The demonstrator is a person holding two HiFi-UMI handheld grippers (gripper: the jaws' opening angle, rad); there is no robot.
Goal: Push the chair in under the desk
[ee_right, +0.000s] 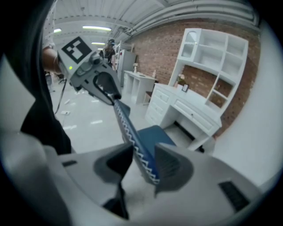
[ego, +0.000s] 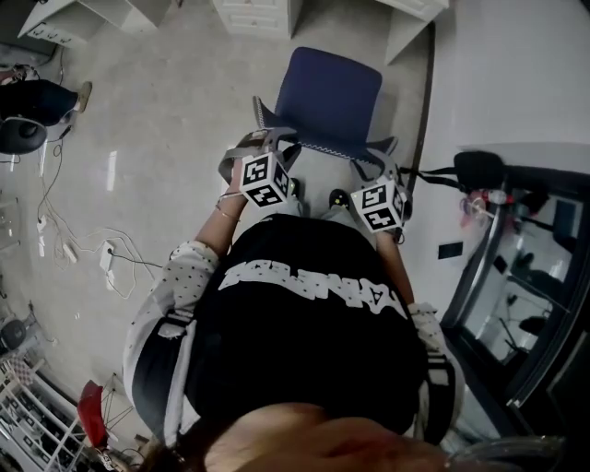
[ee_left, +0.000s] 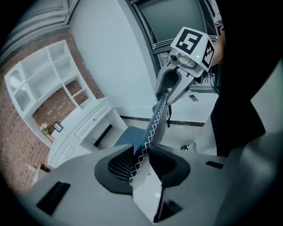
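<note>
Between the chair [ego: 328, 92] and the white desk [ego: 254, 13] beyond it there is a strip of bare floor [ego: 175, 101], and the kneehole [ee_right: 188, 129] ahead of the chair looks open. Left of the chair the floor is wide and free; only loose cables [ego: 92, 253] lie there, well apart from it. Right of the chair a white wall [ego: 516, 74] stands near, so the room is narrow. Behind the chair the person's body [ego: 304, 313] closes the way.
</note>
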